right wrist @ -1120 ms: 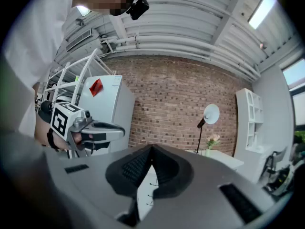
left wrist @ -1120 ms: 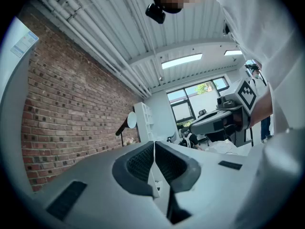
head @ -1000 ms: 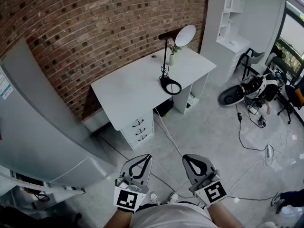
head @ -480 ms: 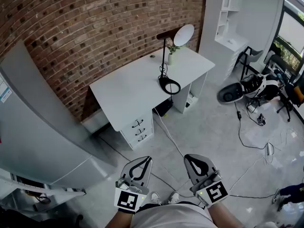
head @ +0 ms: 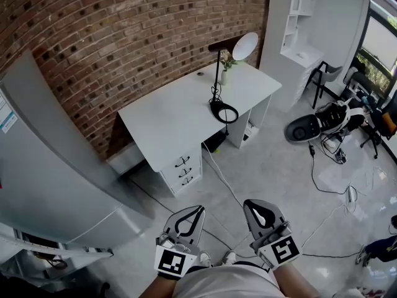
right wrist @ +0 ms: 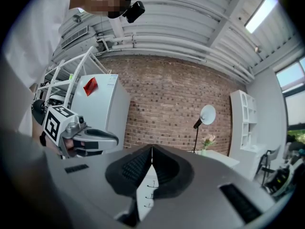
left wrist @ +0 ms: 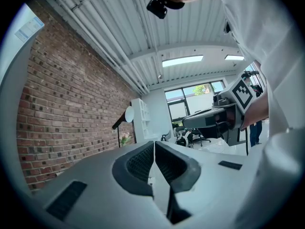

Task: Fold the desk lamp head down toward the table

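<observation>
The left claw [head: 196, 210] and right claw [head: 250, 204] were clenched, empty; the black desk lamp with round white head [head: 244, 46] stood on the white desk [head: 162, 121], well ahead of both claws.

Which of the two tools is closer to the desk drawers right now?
Left. In the head view the left tool hangs just below the drawers. The right tool sits further off to the right. Neither touches them.
</observation>
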A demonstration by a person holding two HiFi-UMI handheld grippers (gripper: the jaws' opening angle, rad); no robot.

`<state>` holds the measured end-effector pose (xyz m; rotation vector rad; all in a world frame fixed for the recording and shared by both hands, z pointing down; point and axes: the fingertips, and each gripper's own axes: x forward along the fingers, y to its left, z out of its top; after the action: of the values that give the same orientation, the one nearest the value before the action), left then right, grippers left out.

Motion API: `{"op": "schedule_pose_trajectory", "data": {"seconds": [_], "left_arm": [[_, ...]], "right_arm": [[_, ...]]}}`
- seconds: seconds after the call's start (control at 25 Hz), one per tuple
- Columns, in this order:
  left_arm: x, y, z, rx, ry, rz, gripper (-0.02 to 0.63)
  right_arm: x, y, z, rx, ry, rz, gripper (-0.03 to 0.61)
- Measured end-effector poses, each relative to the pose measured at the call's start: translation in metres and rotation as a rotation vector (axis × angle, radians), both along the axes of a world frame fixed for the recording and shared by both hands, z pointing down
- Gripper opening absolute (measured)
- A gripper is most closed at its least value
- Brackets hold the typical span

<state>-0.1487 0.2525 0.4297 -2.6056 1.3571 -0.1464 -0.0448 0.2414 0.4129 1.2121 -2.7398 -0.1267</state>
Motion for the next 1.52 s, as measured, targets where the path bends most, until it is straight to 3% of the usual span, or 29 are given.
{"op": "schedule_pose_trajectory", "data": {"seconds": [0.32, 0.72, 0.96, 1.52], "left_arm": [[-0.015, 0.002, 0.004, 0.01, 0.027, 0.031, 0.017], [-0.006, -0.016, 0.007, -0.007, 0.053, 0.065, 0.017], [0.008, -0.048, 0.009, 0.006, 0.049, 0.044, 0.017], [0.046, -0.13, 0.026, -0.055, 0.003, -0.016, 0.017]], "right_arm": [[-0.027, 0.001, 0.003, 0.007, 0.006, 0.005, 0.018], [-0.025, -0.008, 0.002, 0.018, 0.006, 0.036, 0.018], [-0.013, -0.044, 0.007, 0.031, -0.016, 0.003, 0.018], [0.021, -0.134, 0.02, -0.025, -0.078, -0.057, 0.018]]}}
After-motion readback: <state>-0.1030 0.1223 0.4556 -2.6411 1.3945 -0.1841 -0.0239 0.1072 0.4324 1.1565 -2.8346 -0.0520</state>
